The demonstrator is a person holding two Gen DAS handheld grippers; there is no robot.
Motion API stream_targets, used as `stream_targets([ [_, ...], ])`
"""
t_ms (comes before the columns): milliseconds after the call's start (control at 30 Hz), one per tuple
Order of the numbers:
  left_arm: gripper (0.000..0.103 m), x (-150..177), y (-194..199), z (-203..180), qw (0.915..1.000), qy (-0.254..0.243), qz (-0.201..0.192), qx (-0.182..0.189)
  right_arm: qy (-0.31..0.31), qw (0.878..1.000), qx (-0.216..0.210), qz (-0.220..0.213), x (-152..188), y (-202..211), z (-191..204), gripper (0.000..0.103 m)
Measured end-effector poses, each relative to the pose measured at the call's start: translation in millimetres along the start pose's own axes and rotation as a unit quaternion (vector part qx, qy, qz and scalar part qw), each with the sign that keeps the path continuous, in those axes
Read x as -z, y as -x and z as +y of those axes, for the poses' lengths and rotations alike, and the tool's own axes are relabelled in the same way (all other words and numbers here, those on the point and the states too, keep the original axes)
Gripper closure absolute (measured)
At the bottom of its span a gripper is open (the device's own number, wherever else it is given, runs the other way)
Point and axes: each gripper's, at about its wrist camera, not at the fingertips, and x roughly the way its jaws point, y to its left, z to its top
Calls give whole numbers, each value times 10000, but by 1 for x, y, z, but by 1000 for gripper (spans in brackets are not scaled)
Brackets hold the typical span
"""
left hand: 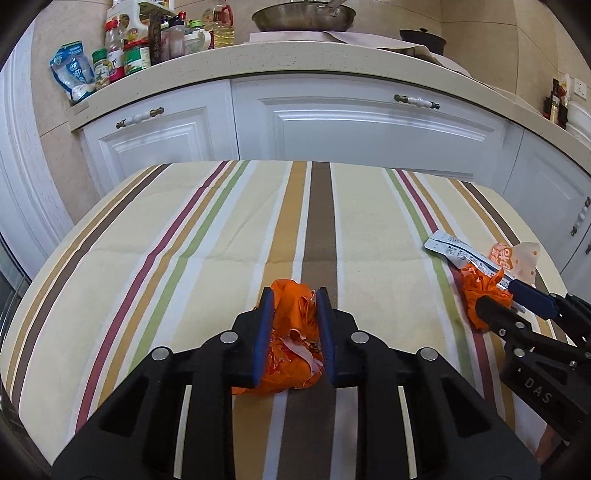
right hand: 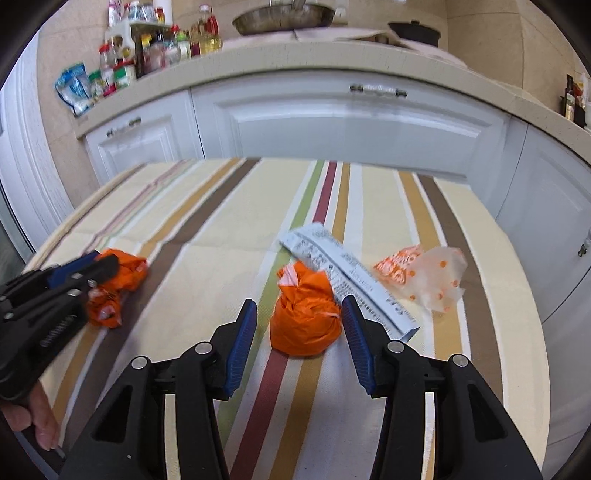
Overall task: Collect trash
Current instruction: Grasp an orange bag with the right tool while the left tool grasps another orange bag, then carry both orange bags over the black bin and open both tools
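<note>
My left gripper [left hand: 294,295] is shut on a crumpled orange plastic bag [left hand: 291,343] resting on the striped tablecloth [left hand: 184,251]; it also shows at the left of the right wrist view [right hand: 122,273]. My right gripper [right hand: 300,306] is open, its blue pads on either side of a knotted orange bag ball [right hand: 304,317] without touching it. A long grey-white wrapper [right hand: 343,273] lies just behind the ball, under the right pad's tip. A white paper wrapper with orange dots [right hand: 424,277] lies further right. In the left wrist view the right gripper [left hand: 506,295] sits at that ball [left hand: 476,291].
The table stands in front of white kitchen cabinets [left hand: 369,125]. The countertop [left hand: 295,59] above carries bottles and jars [left hand: 125,48], a blue packet [left hand: 72,70], a pan [left hand: 303,14] and a dark pot [left hand: 423,37].
</note>
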Motion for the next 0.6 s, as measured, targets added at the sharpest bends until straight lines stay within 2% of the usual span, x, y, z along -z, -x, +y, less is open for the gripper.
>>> stream_targets([
  [67, 81, 1, 1, 2, 10000, 25, 3, 0, 13, 10000, 9, 41, 0, -1, 0, 60],
  [100, 81, 2, 1, 2, 10000, 25, 5, -3, 28, 10000, -2, 54, 1, -1, 0, 66],
  [367, 81, 4, 8, 0, 10000, 41, -19, -17, 186, 9993, -45, -315, 4, 19, 7, 67],
  [600, 81, 6, 31, -13, 9998, 2, -180, 13, 115, 9977, -9, -670, 10, 53, -7, 67],
])
